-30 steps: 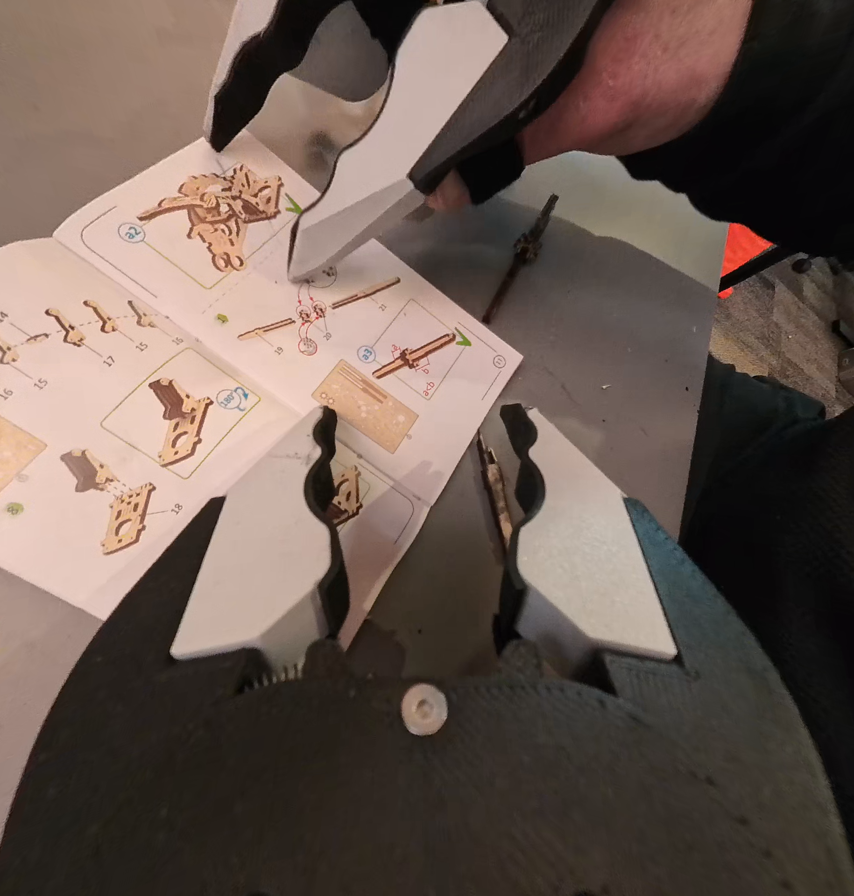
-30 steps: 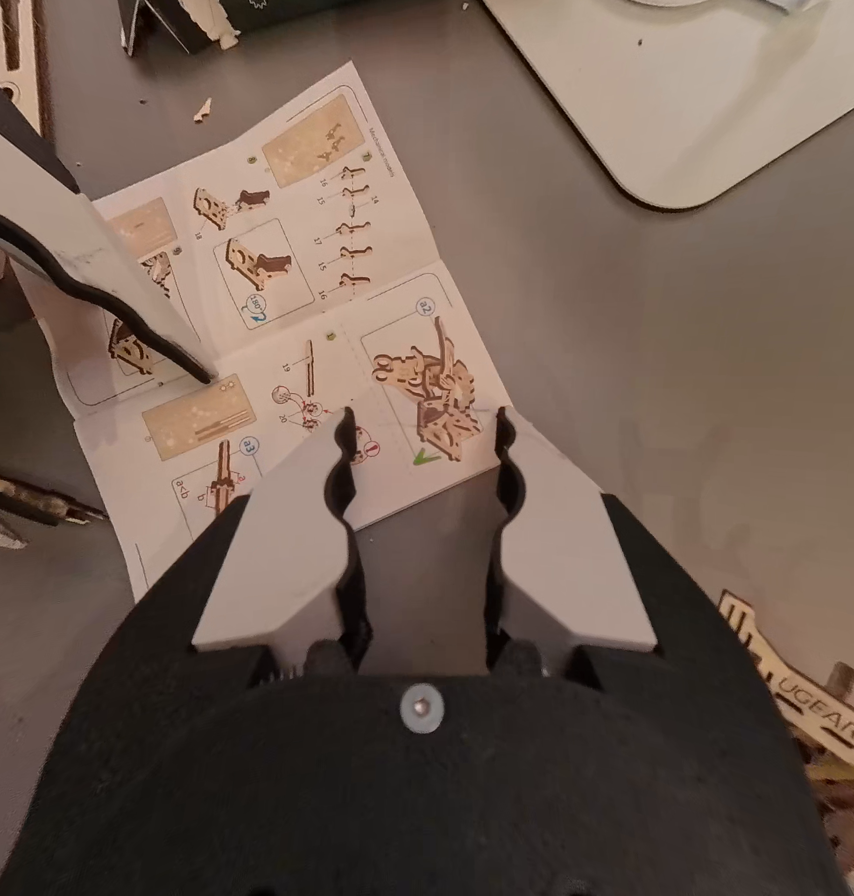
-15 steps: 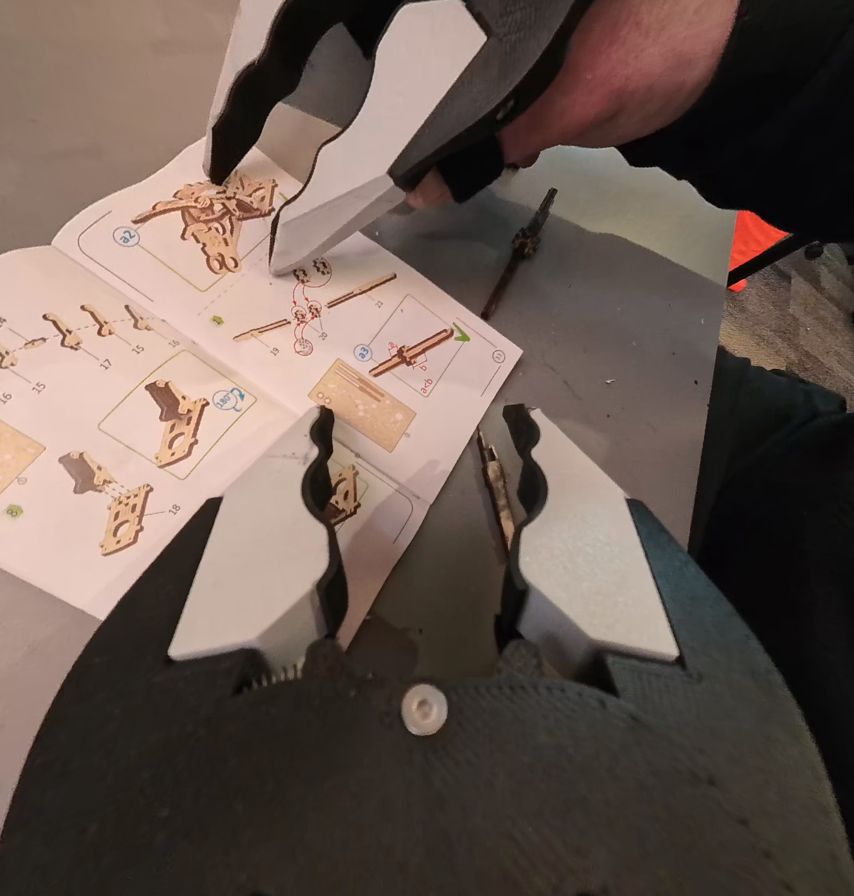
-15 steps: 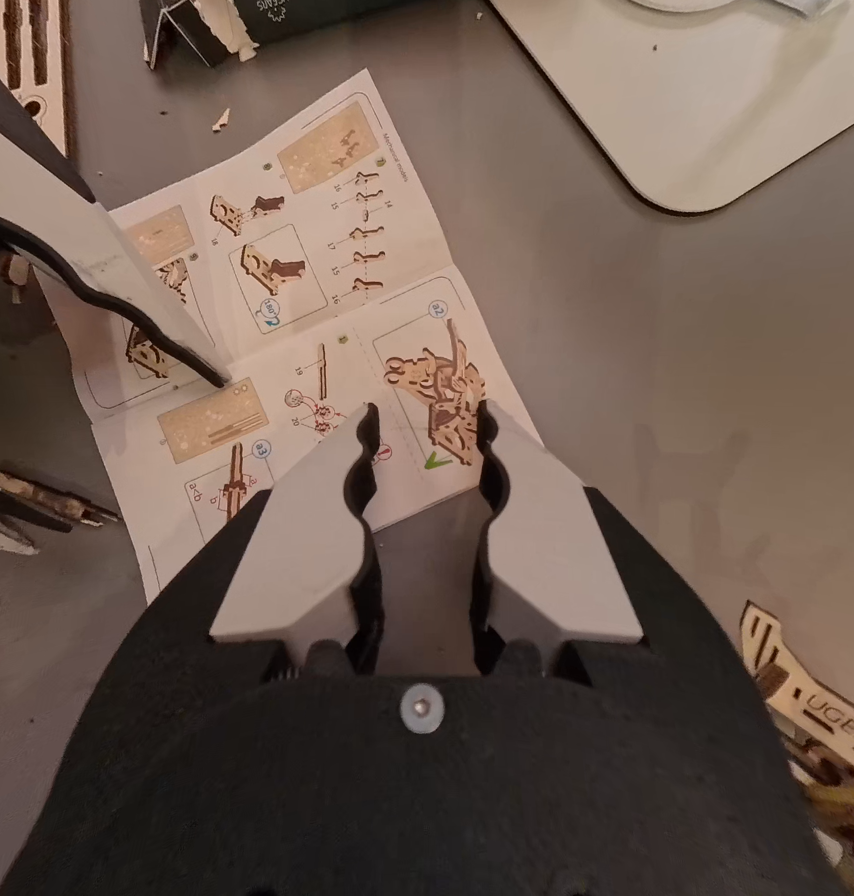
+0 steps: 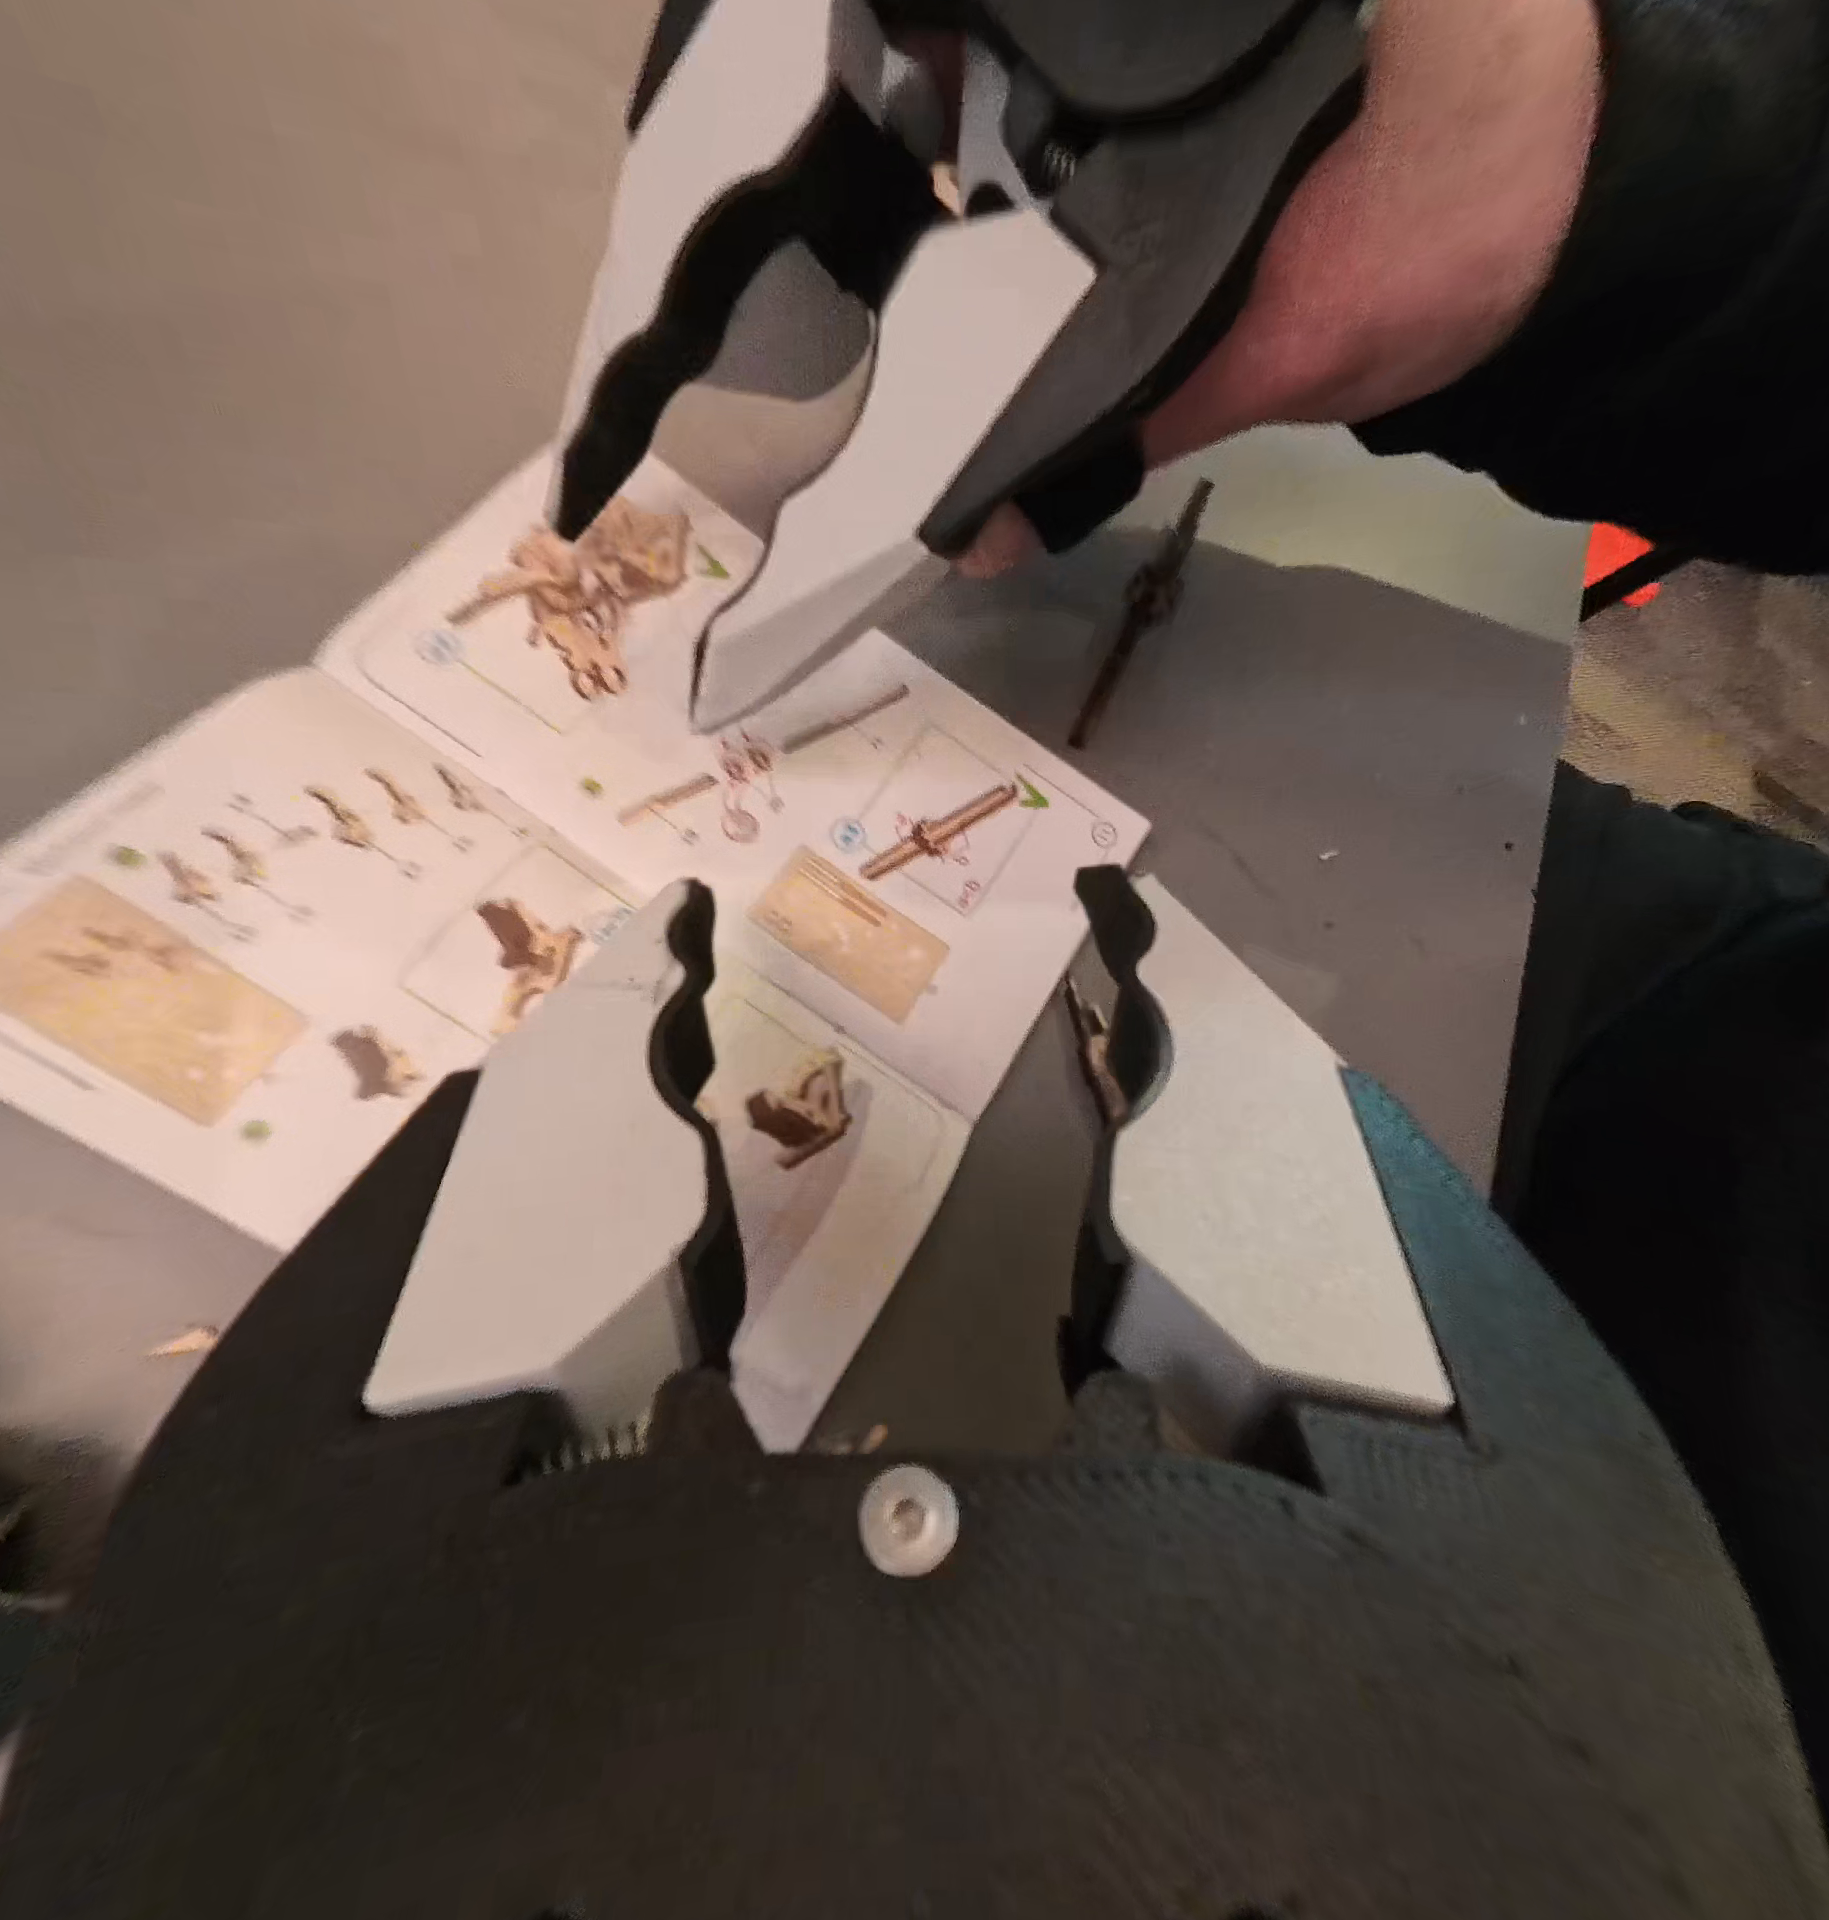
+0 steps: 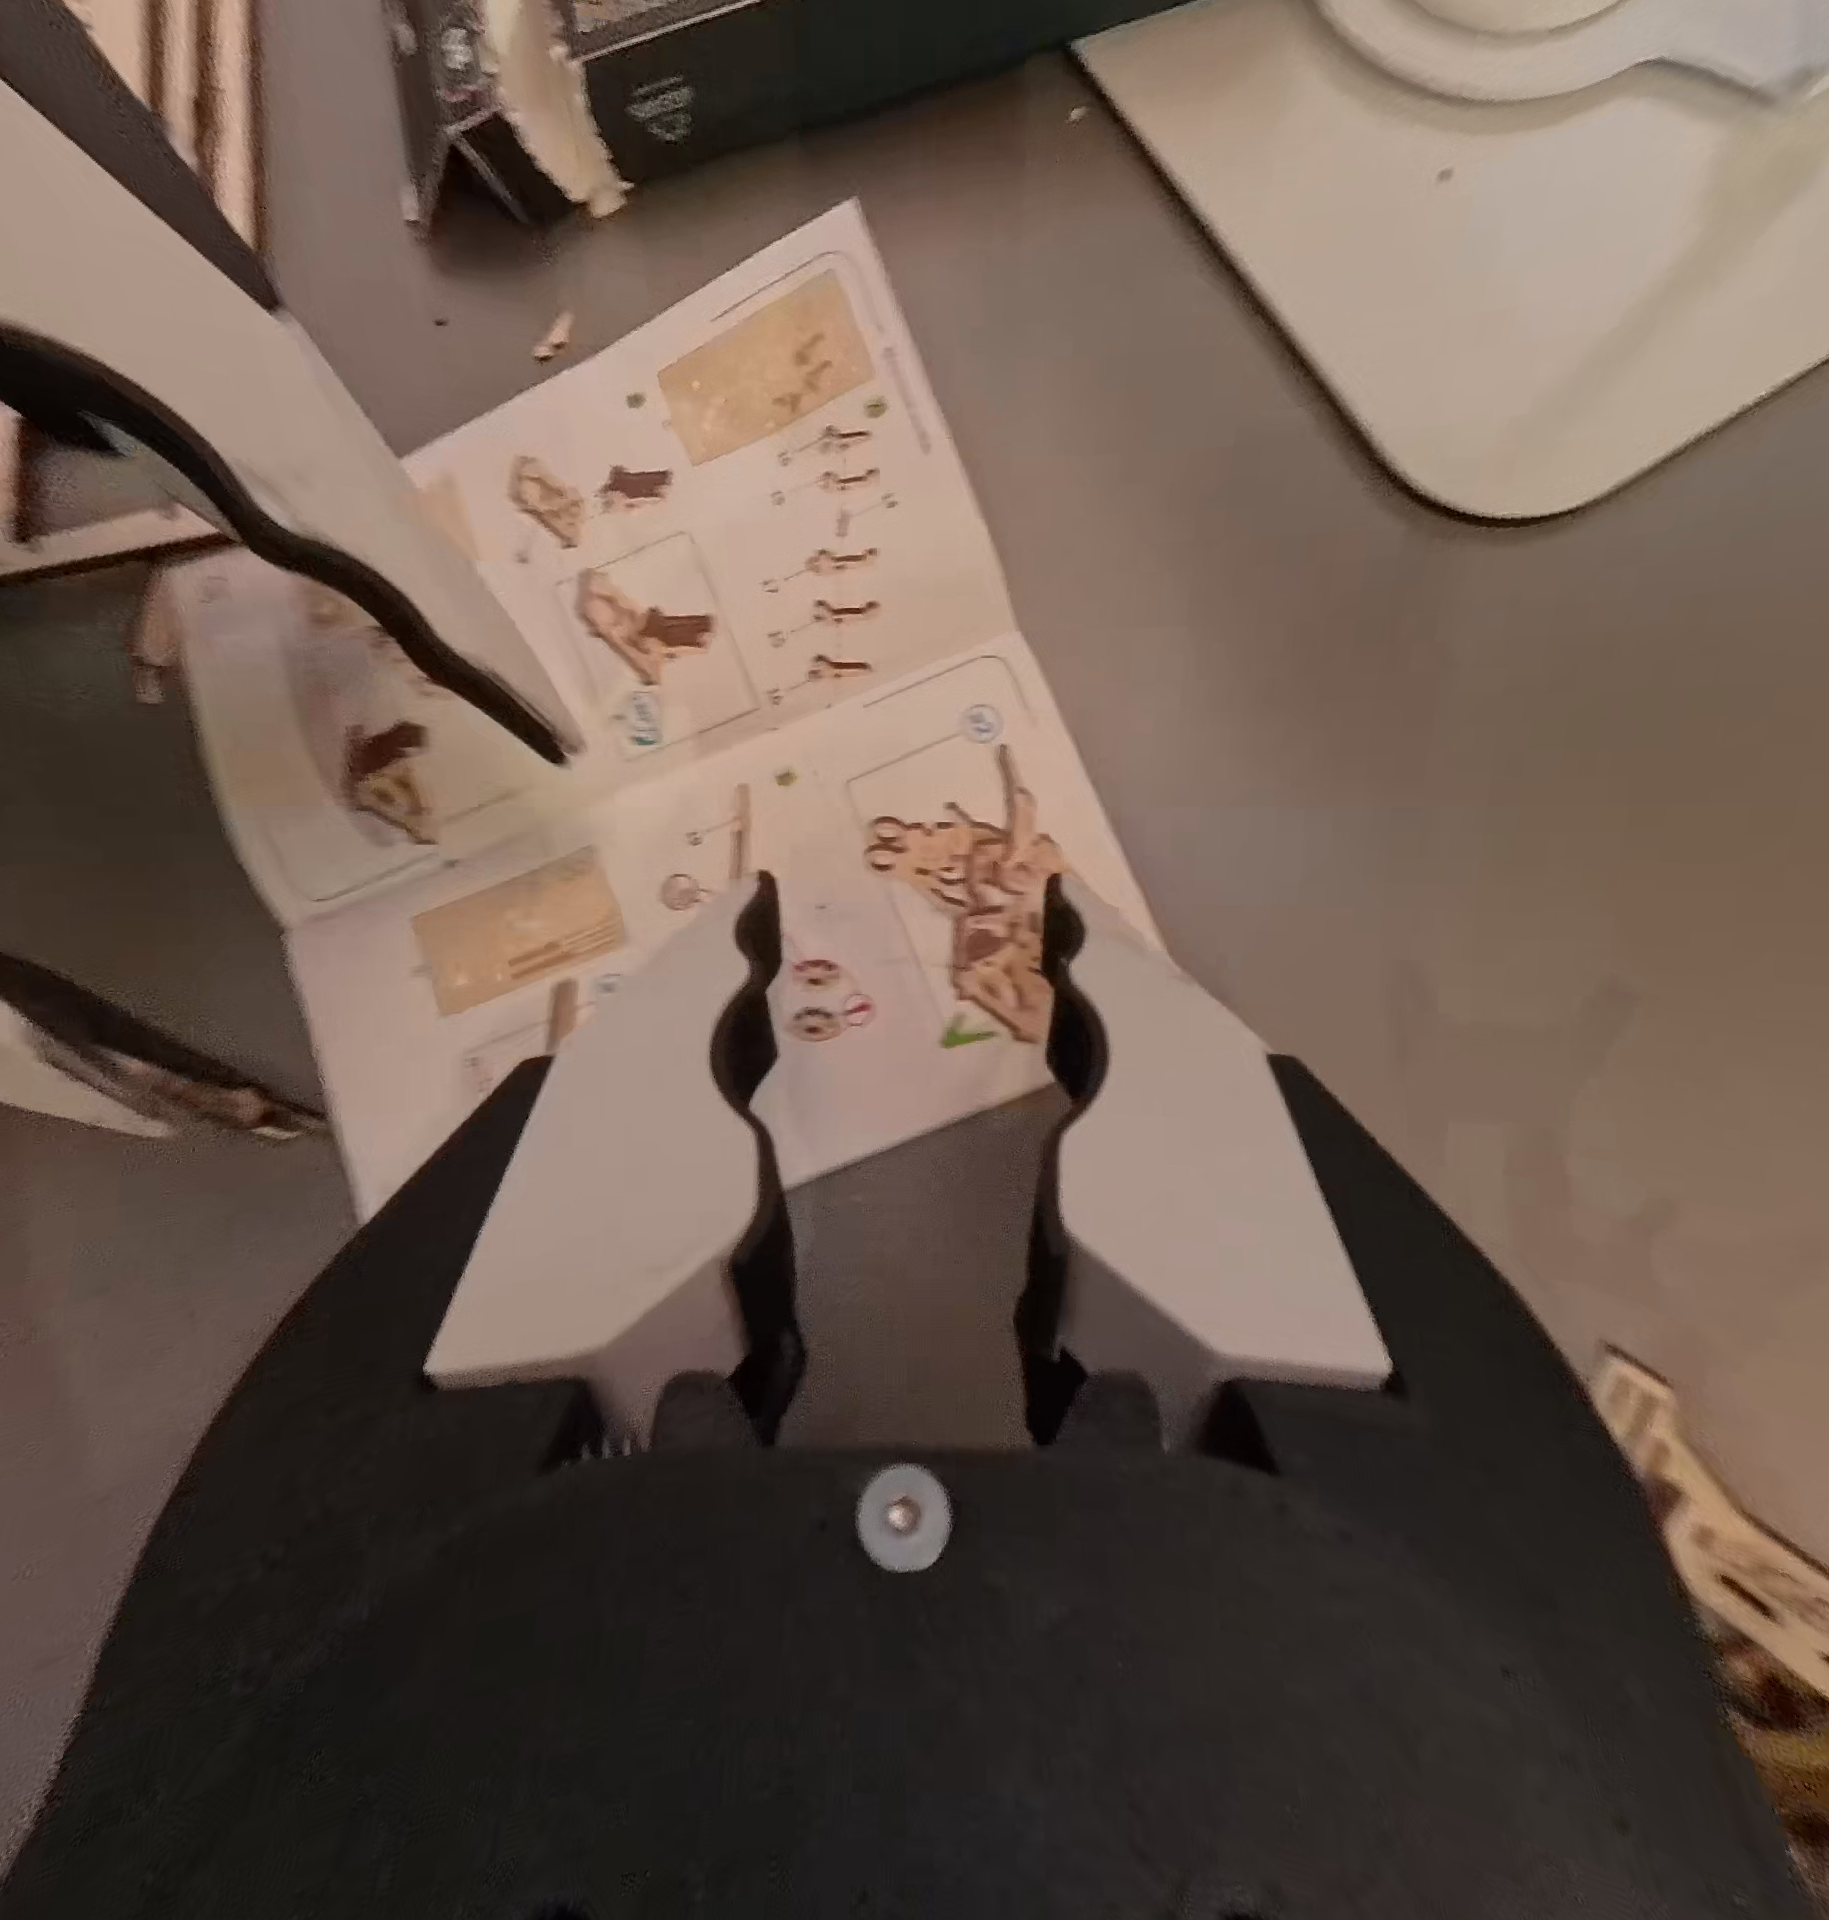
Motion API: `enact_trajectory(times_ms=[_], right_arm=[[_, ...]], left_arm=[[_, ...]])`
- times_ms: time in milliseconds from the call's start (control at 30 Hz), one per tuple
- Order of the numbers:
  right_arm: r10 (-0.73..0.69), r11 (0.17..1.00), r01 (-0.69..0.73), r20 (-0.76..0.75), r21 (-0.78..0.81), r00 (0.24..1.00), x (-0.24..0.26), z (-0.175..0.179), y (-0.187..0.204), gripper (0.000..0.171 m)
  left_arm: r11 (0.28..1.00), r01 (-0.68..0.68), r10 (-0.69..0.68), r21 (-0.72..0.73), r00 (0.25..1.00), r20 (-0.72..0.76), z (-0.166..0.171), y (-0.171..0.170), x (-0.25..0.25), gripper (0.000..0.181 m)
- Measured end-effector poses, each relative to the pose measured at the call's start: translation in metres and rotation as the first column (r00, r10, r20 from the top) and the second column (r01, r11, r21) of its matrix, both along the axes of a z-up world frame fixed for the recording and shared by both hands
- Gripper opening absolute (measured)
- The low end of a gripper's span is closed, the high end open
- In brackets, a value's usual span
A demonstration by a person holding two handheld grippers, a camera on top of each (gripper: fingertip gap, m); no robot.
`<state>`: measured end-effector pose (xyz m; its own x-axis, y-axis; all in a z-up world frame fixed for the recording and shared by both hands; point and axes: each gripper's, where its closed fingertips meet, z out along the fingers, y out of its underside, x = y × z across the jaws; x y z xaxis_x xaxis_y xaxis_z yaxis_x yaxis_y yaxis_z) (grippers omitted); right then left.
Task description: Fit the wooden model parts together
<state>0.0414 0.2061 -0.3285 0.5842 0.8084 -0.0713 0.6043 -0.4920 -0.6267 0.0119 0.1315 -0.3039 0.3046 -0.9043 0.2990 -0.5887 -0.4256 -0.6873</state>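
The left gripper (image 5: pixel 894 904) hangs wide and empty over the near edge of the instruction sheet (image 5: pixel 297 997) on the grey table (image 5: pixel 1305 831). Farther on, the right gripper (image 5: pixel 629 613), also parted and empty, points at the sheet's diagrams. Beyond it, near the table's far right edge, lies a thin wooden stick assembly (image 5: pixel 1138 623): probably light, stiff and brittle, best pinched mid-shaft.

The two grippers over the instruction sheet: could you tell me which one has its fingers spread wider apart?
The left gripper has the wider gap, with bare table and sheet showing between its fingers. The right gripper is also open and empty, but its fingers stand noticeably closer together.
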Motion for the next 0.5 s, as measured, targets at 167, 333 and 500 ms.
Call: enact_trajectory(times_ms=[167,333,500], right_arm=[[-0.018,0.999,0.016,0.053,0.029,0.998,0.014,-0.009,0.014,0.069],[-0.01,1.0,0.009,0.05,0.018,0.999,0.015,-0.009,0.014,0.055],[-0.005,1.0,0.003,0.065,0.026,0.998,0.017,-0.008,0.013,0.05]], left_arm=[[0.998,0.029,-0.033,-0.05,0.996,-0.085,-0.022,0.001,-0.005,0.075],[0.998,0.01,-0.013,-0.054,0.999,-0.044,-0.022,0.004,-0.006,0.07],[0.998,0.002,-0.004,-0.059,1.0,-0.027,-0.022,0.004,-0.005,0.07]])
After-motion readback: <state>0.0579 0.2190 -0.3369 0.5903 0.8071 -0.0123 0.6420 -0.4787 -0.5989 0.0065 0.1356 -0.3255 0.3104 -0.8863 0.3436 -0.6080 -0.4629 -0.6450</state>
